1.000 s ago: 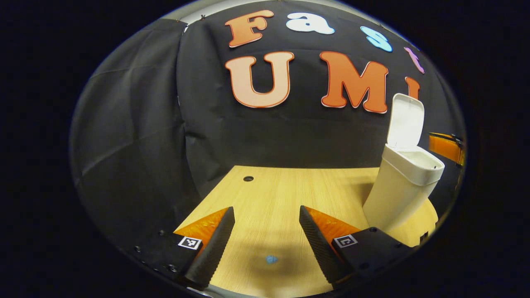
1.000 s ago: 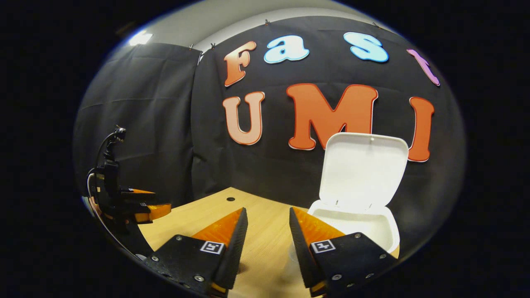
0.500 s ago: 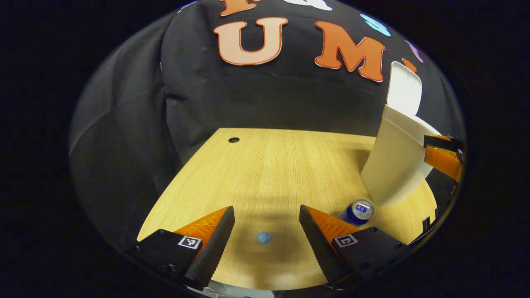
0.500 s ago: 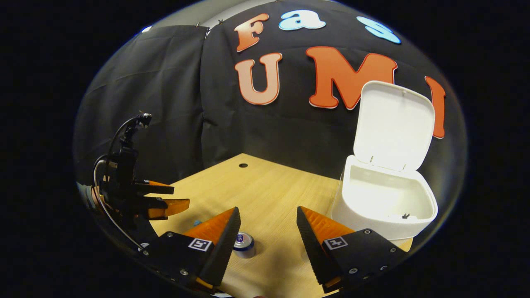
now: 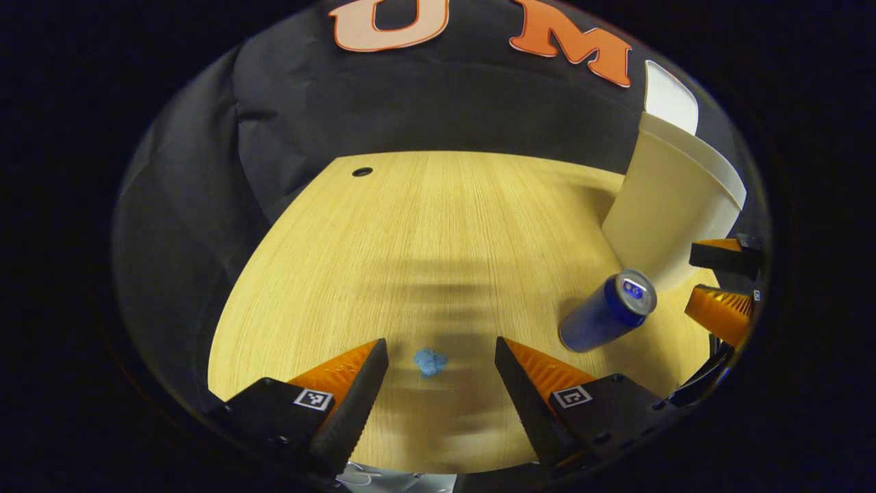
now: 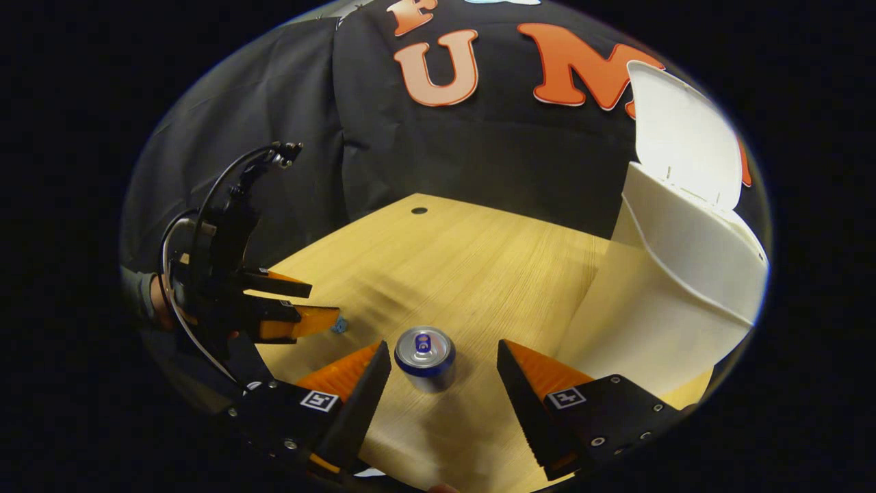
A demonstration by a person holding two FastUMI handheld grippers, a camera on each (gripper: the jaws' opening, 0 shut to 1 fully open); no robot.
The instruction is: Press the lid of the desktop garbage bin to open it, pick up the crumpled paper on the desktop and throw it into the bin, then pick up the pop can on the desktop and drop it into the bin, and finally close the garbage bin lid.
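Crumpled paper (image 5: 430, 361), a small blue wad, is seen in the left gripper view lying on the wooden desktop (image 5: 424, 233) between the spread fingers of the left gripper (image 5: 438, 373), which is wide open and holds nothing. To the right the pop can (image 5: 606, 313) stands upright, its long axis vertical, near the foot of the white garbage bin (image 5: 667, 205). Bare desktop stretches ahead to the far edge.

In the right gripper view, the bin's lid (image 6: 681, 144) is shown raised above the garbage bin (image 6: 674, 287). The pop can (image 6: 425, 356) is seen from above, top towards the camera, between the parted fingers of the right gripper (image 6: 443, 373), which grips nothing. The left gripper (image 6: 301, 308) is seen at left, the crumpled paper (image 6: 339, 324) just beside its fingertip.
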